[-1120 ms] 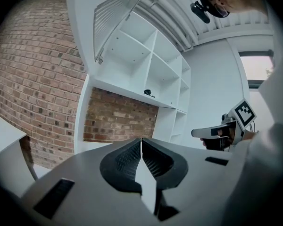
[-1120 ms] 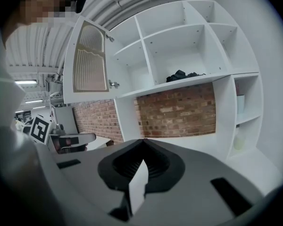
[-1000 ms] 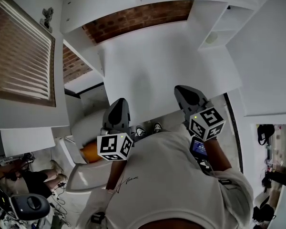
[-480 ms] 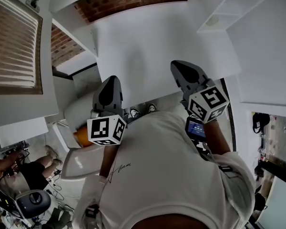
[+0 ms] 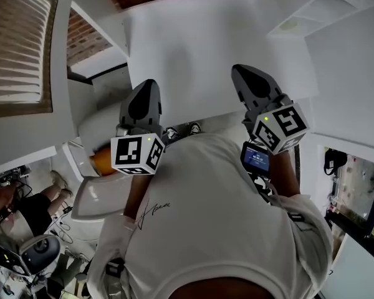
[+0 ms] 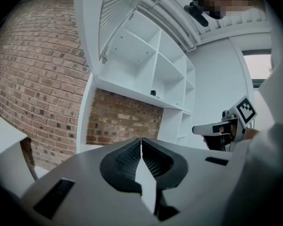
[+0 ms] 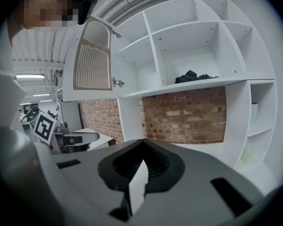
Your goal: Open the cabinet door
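Observation:
The cabinet door (image 7: 92,60) is a louvered panel standing swung out from the white shelving unit (image 7: 188,46), at the upper left of the right gripper view. The same door (image 6: 120,13) shows at the top of the left gripper view and as brown slats (image 5: 19,42) at the left of the head view. My left gripper (image 5: 146,85) and right gripper (image 5: 238,70) are held side by side before my chest, apart from the cabinet. Both are shut with nothing between the jaws, as the left gripper (image 6: 141,141) and right gripper (image 7: 142,142) show in their own views.
A dark bundle (image 7: 193,76) lies on a middle shelf. Brick wall (image 7: 184,114) shows behind the lower opening. A white rounded counter (image 5: 93,192) with an orange thing (image 5: 103,161) is at the lower left, and a seated person (image 5: 12,204) beyond it. A doorway (image 5: 355,185) opens at the right.
The head view has tilted, so the louvered door and shelves slid toward the picture's top. My right gripper shifted slightly up and right. Both jaws stayed shut.

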Motion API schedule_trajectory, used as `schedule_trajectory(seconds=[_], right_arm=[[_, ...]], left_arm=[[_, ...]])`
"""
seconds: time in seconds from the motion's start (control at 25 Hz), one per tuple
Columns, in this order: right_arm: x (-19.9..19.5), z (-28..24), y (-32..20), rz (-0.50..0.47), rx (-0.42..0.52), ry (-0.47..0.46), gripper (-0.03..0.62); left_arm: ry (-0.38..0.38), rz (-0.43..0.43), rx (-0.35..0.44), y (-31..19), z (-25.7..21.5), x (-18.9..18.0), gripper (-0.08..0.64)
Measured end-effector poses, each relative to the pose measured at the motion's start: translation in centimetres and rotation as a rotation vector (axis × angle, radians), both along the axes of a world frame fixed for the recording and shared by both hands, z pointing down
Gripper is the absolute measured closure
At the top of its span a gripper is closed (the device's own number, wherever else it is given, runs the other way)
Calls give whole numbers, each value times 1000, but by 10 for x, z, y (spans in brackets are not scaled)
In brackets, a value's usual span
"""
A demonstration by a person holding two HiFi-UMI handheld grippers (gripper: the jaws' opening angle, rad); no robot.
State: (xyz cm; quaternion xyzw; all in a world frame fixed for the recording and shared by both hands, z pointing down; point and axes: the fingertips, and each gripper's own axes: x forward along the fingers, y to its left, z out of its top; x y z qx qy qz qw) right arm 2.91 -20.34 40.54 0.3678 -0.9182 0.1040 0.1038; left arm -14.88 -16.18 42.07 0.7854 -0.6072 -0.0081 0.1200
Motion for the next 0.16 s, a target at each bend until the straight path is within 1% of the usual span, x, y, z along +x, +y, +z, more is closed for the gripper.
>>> schedule_trajectory(seconds=[0.16], right_arm=[[-7,3,-4,-10,-5,-1,568]], left_arm=[[7,-8,-11,-3,5,-6,541]])
